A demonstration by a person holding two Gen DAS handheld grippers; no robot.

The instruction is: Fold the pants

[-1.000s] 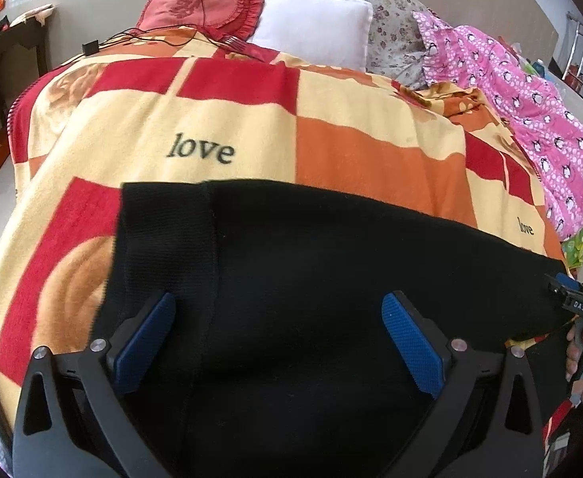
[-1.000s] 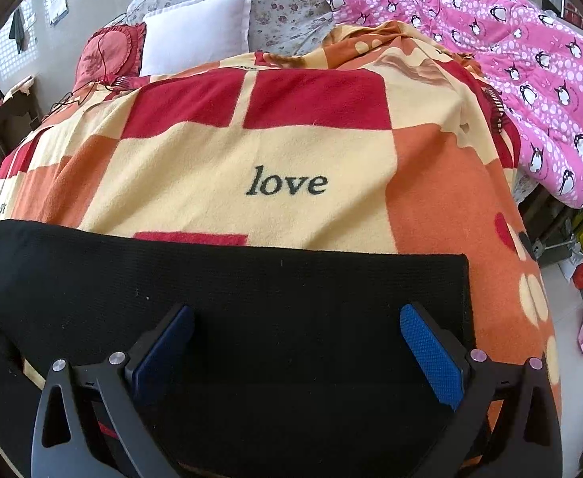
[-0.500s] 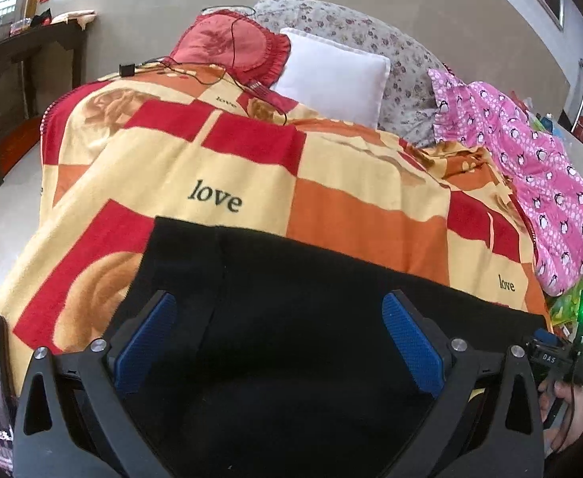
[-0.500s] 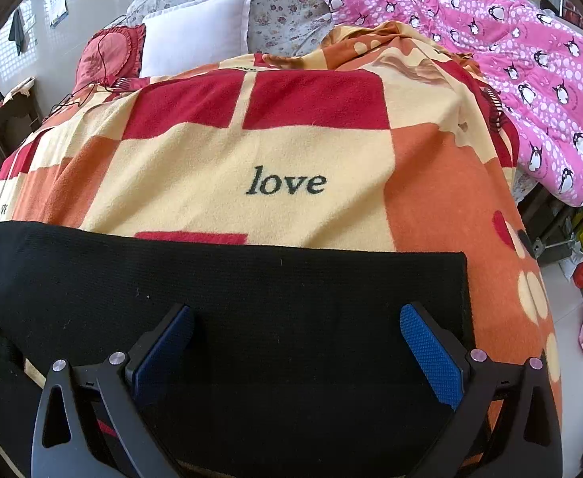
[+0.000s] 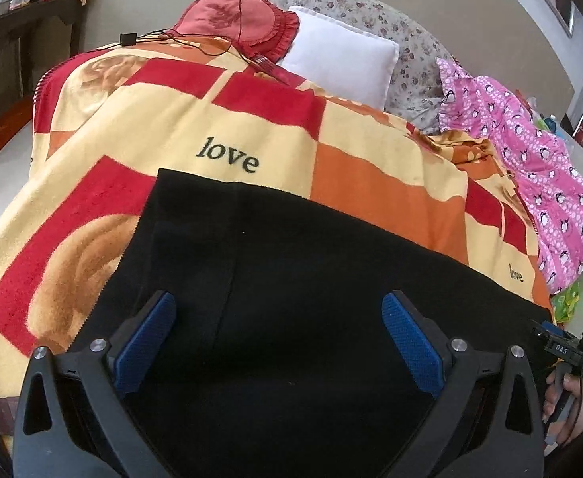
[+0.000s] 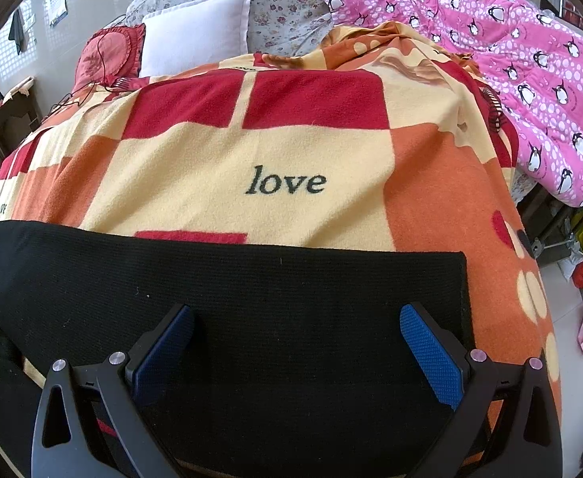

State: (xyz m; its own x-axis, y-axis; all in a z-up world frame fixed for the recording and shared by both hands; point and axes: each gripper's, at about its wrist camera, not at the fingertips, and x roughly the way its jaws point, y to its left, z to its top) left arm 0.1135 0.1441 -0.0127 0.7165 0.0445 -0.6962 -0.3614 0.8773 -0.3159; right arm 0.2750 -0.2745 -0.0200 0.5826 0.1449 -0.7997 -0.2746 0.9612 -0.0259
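Note:
Black pants (image 5: 291,271) lie flat across the near part of a red, orange and cream "love" blanket (image 5: 220,119) on a bed. They also show in the right wrist view (image 6: 251,298), their right end near the bed's right side. My left gripper (image 5: 277,338) is open, above the pants' left part, holding nothing. My right gripper (image 6: 297,352) is open above the pants' right part, holding nothing. The right gripper also shows at the far right of the left wrist view (image 5: 570,350).
A white pillow (image 5: 339,55), a red round cushion (image 5: 231,16) with a cable, and a floral cushion (image 5: 391,20) lie at the head of the bed. A pink penguin quilt (image 6: 510,59) lies along the right side. A dark table (image 5: 20,32) stands left.
The left gripper has risen and pulled back, so more of the blanket and pillows shows. The right gripper has hardly moved. Both stay open.

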